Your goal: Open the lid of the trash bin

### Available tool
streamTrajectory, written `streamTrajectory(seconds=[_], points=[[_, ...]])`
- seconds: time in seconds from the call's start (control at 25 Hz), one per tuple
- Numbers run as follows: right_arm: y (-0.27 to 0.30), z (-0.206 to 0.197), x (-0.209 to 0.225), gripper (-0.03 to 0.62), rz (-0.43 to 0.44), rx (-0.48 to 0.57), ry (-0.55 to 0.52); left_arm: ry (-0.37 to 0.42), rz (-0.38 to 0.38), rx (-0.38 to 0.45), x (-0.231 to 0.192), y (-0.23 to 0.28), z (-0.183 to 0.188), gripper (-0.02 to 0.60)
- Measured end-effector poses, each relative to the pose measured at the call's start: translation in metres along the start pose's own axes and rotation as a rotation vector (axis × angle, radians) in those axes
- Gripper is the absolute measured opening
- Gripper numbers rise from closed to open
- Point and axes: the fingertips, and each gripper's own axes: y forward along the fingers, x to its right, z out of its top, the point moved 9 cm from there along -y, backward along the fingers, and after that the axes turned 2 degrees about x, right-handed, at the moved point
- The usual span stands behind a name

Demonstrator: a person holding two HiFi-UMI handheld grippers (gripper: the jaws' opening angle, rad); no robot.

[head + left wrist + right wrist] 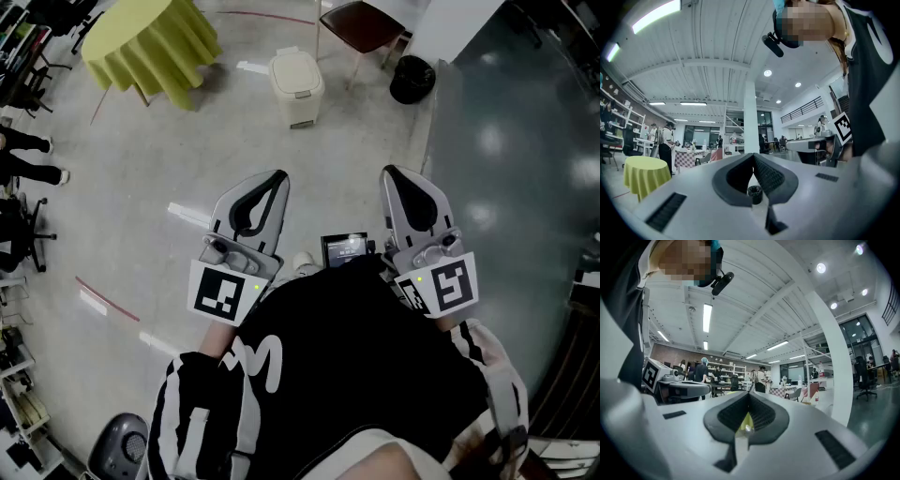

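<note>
The cream trash bin (296, 86) stands on the grey floor well ahead of me, lid down. Both grippers are held close to my body, far short of it. My left gripper (280, 174) points forward with its jaws closed to a tip and nothing held. My right gripper (388, 172) is beside it, also shut and empty. In the left gripper view the dark pads (766, 174) meet at the left gripper's tip (753, 155). In the right gripper view the right gripper (749, 394) shows its pads (761, 415) meeting the same way.
A round table with a yellow-green cloth (150, 42) stands at the far left, a brown chair (361, 23) at the back, and a black round bin (412, 79) right of the cream bin. People's legs (28, 159) show at the left edge. A white pillar (751, 117) rises ahead.
</note>
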Motion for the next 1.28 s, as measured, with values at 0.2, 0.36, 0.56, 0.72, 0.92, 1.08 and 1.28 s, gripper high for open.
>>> streamTrajectory(seconds=[0.2,0.36,0.56,0.72,0.92,1.08,1.28], points=[[0.001,0.0,-0.004,0.009,-0.003,-0.005,0.0,0.002,-0.004,-0.005,-0.001,-0.003,-0.001,0.009],[0.002,0.0,-0.006,0.009,-0.003,-0.003,0.0,-0.005,-0.009,-0.001,-0.003,-0.003,-0.002,0.009],[0.002,-0.001,-0.013,0.009,-0.006,-0.004,0.003,-0.006,-0.016,-0.002,-0.005,-0.008,-0.002,0.009],[0.001,-0.001,-0.019,0.009,-0.006,-0.005,0.009,-0.009,-0.021,-0.004,-0.005,-0.013,-0.002,0.009],[0.007,-0.001,-0.031,0.009,-0.005,-0.017,0.011,-0.013,-0.037,-0.012,-0.008,-0.019,-0.003,0.009],[0.008,0.003,-0.036,0.009,-0.013,-0.02,0.002,-0.028,-0.05,-0.011,-0.007,-0.02,-0.004,0.009],[0.004,0.004,-0.029,0.009,-0.062,-0.056,-0.015,-0.032,-0.073,-0.015,-0.006,-0.016,-0.005,0.009]])
